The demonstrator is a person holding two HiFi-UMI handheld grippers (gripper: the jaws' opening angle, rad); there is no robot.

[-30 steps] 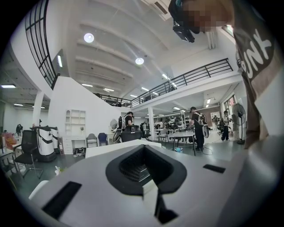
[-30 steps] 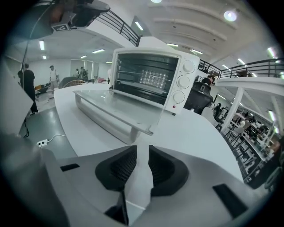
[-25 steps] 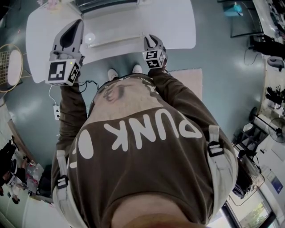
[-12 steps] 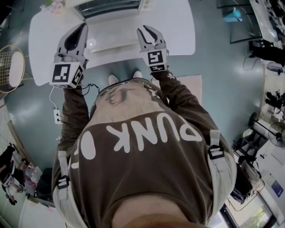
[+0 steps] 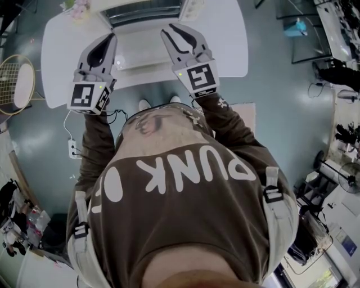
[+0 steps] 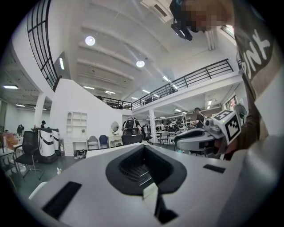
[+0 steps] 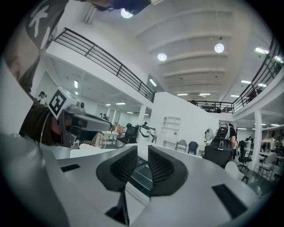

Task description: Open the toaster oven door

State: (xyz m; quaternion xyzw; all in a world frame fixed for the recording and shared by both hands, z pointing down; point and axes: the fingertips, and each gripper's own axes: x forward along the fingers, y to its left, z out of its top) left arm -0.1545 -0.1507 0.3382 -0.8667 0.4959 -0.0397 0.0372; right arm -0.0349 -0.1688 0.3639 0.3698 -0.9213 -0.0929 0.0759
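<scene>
A white toaster oven (image 5: 140, 48) stands at the far middle of the white table (image 5: 225, 39), with a dark slatted strip along its far side. I cannot tell how its door stands. My left gripper (image 5: 109, 38) hovers over the oven's left part, jaws shut and empty; its own view shows the tips (image 6: 143, 148) meeting. My right gripper (image 5: 175, 31) hovers over the oven's right part, open with a narrow gap and nothing held. A dark glassy surface shows through that gap (image 7: 143, 153). Each gripper sees the other: the right (image 6: 199, 137), the left (image 7: 84, 122).
A badminton racket (image 5: 14, 84) lies on the floor at the left. A power strip (image 5: 72, 147) with a cable lies near the person's feet. Pink flowers (image 5: 79, 8) sit at the table's far left corner. A pale rug (image 5: 242, 107) lies at the right.
My right gripper has risen from the table's front edge and moved forward over the oven, tilting up to level. The left gripper has stayed where it was.
</scene>
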